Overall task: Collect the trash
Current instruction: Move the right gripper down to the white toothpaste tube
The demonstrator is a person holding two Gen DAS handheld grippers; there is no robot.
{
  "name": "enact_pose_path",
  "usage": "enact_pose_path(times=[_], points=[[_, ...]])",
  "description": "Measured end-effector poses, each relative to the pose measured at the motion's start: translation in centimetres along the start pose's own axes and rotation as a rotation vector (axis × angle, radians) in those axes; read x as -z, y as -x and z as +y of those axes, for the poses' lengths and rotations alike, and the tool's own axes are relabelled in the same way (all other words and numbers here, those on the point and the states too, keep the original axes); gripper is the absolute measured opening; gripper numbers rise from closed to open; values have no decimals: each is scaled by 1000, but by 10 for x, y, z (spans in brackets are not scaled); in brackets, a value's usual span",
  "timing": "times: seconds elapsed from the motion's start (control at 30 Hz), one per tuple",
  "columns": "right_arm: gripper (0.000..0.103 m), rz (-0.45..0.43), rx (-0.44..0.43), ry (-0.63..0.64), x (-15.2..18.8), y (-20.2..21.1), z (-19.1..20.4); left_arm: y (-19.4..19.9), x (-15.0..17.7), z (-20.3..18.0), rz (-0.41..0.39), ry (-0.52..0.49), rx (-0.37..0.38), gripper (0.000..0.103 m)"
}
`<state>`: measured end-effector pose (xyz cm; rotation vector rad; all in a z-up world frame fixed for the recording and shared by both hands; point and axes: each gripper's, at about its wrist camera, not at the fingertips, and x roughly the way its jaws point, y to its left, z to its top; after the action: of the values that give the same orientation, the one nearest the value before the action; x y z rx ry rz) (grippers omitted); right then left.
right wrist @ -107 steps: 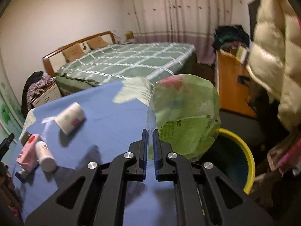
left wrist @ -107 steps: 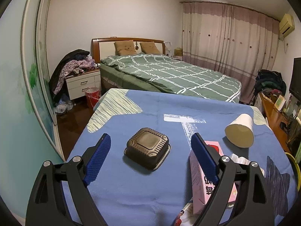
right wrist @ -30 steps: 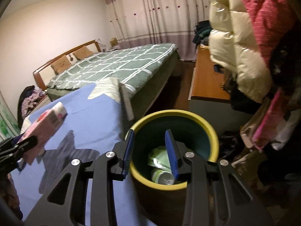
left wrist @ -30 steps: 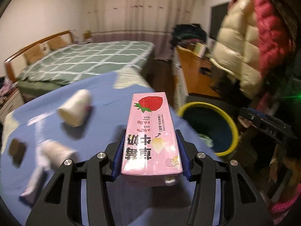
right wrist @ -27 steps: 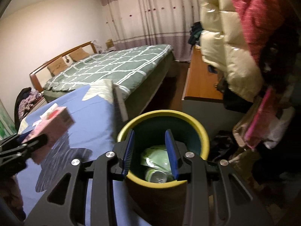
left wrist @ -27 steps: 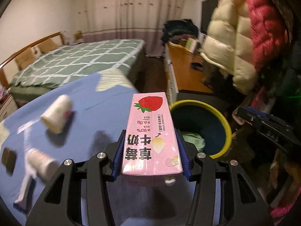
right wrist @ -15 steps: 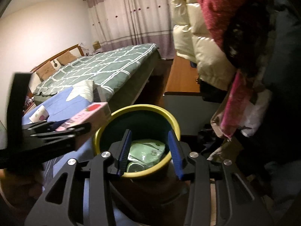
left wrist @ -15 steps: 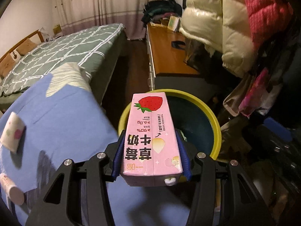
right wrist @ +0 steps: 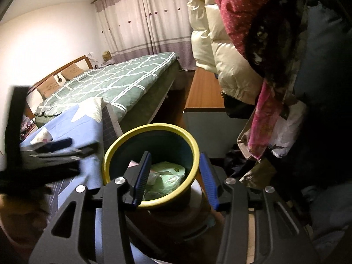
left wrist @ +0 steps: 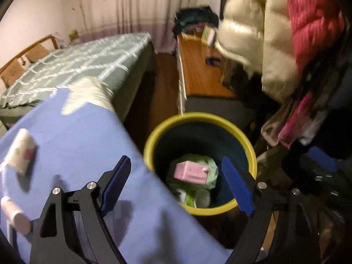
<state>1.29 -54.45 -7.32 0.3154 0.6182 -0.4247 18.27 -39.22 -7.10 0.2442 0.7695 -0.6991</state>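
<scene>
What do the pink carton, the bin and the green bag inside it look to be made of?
Pink carton: looks like coated paperboard, with sharp folded edges and a matte printed face. Bin: probably moulded plastic, with a smooth yellow rolled rim and a dark teal inner wall; the blur leaves this open. Green bag: thin plastic film, crumpled, translucent and slightly glossy.
</scene>
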Motion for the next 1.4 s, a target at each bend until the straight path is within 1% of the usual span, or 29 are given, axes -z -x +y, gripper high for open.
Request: enact_pose_path(times=[0.1, 0.17, 0.2, 0.27, 0.3, 0.47, 0.57, 0.63, 0.73, 0.77, 0.83, 0.9, 0.97, 1.07, 1.2, 1.27, 1.33, 1.4], points=[[45, 5, -16, 18, 0, -2, 11, 46, 6, 25, -88, 38, -32, 92], [45, 10, -32, 35, 0, -3, 22, 74, 11, 41, -136, 63, -63, 93], [45, 12, -40, 41, 1, -3, 26, 94, 19, 55, -174, 83, -95, 94], [45, 19, -62, 65, 1, -6, 41, 119, 30, 72, -213, 107, -139, 95], [45, 21, -71, 75, 2, -7, 47, 136, 40, 86, -237, 128, -180, 95], [45, 39, -142, 140, 6, -12, 92, 189, 82, 141, -280, 245, -313, 96], [45, 52, -190, 178, 10, -16, 123, 218, 114, 178, -291, 334, -417, 96], [45, 63, -217, 209, 14, -18, 144, 232, 130, 198, -294, 382, -466, 96], [45, 88, -279, 260, 23, -21, 183, 256, 157, 228, -299, 458, -534, 96], [45, 99, -310, 283, 27, -21, 203, 264, 166, 238, -299, 484, -566, 96], [45, 111, -356, 320, 36, -20, 230, 277, 180, 252, -302, 513, -619, 96], [45, 130, -424, 365, 48, -17, 268, 291, 196, 263, -310, 534, -675, 96], [45, 152, -496, 406, 61, -13, 305, 302, 206, 274, -315, 555, -710, 96], [45, 170, -577, 440, 79, -5, 353, 315, 218, 284, -319, 578, -734, 96], [45, 192, -648, 452, 98, 5, 402, 323, 232, 293, -315, 591, -750, 96], [46, 206, -649, 466, 106, 6, 427, 321, 234, 294, -309, 595, -760, 96], [55, 219, -639, 465, 112, 3, 446, 321, 237, 298, -306, 604, -755, 96], [59, 228, -604, 465, 115, -4, 461, 323, 241, 302, -305, 615, -751, 96]])
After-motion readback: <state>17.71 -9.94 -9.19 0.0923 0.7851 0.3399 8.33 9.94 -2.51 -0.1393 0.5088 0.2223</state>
